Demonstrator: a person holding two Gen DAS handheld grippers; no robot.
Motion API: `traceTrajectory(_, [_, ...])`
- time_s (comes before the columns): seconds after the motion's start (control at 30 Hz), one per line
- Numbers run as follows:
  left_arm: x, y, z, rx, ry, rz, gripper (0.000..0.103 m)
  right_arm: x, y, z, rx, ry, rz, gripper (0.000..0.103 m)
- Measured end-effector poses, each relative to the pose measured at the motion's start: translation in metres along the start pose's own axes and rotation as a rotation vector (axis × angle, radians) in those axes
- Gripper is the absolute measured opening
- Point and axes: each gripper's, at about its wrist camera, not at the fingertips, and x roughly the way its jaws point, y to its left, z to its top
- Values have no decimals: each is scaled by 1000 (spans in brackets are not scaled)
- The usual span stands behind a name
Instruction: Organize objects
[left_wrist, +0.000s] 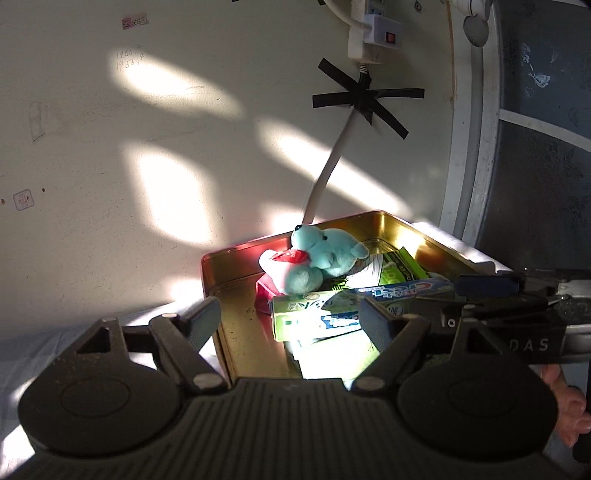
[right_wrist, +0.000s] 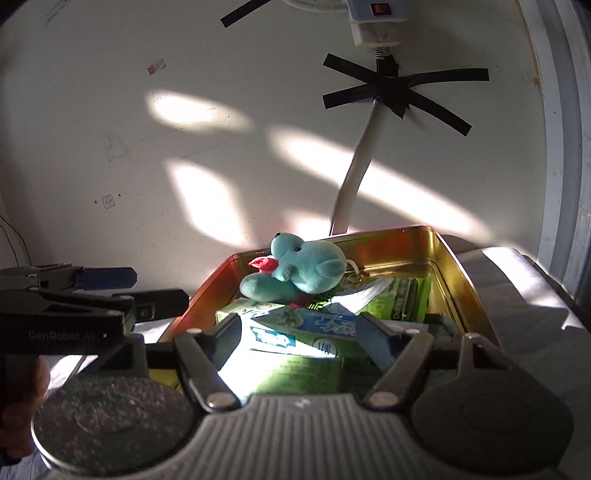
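Observation:
A gold metal tin (left_wrist: 229, 258) (right_wrist: 447, 266) stands open against the wall. In it lie a teal plush toy (left_wrist: 325, 258) (right_wrist: 306, 269) with a red and white part, and several green and blue toothpaste boxes (left_wrist: 317, 314) (right_wrist: 306, 332). My left gripper (left_wrist: 291, 317) is open and empty over the tin's near left side. My right gripper (right_wrist: 295, 332) is open and empty just above the boxes. Each gripper shows from the side in the other's view: the right one (left_wrist: 487, 288), the left one (right_wrist: 107, 284).
A cream wall stands close behind the tin, with a white cable (left_wrist: 328, 170) (right_wrist: 354, 173) taped by black strips and a power strip (left_wrist: 373, 37) above. A white cloth surface (right_wrist: 517, 288) lies under the tin. A dark window frame (left_wrist: 480, 147) is at the right.

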Motion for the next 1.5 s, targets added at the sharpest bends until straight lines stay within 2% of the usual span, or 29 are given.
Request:
traceTrajectory(0.17, [-33,3,-35,-22,15,36,85,-37,14,-33,47,-32,3,70])
traceTrajectory(0.2, [-37,5,-42,-32,23,44,85,-49,17,-48,73,-40,1,70])
traceTrajectory(0.33, [-51,10,-70,-51,54,73,85,-63,22,-70,127,-44,-1,70])
traceTrajectory(0.43, [-59,13,-88,-49,72,99,86,-75,30,-91,167,-50,-34,70])
traceTrajectory(0.5, [-63,15,-98,-60,82,101,91,-84,36,-102,189,-54,-50,70])
traceTrajectory(0.63, [-74,15,-114,-62,84,109,92,-104,55,-122,194,-79,-74,74])
traceTrajectory(0.93, [-99,11,-141,-79,64,122,100,-136,87,-137,168,-117,-87,81])
traceTrajectory(1.0, [-103,11,-146,-84,61,122,102,-140,92,-140,159,-120,-98,91])
traceTrajectory(1.03, [-104,10,-148,-86,60,120,103,-141,94,-142,158,-121,-103,92])
traceTrajectory(1.5, [-112,5,-159,-74,81,130,103,-147,102,-148,172,-116,-96,97])
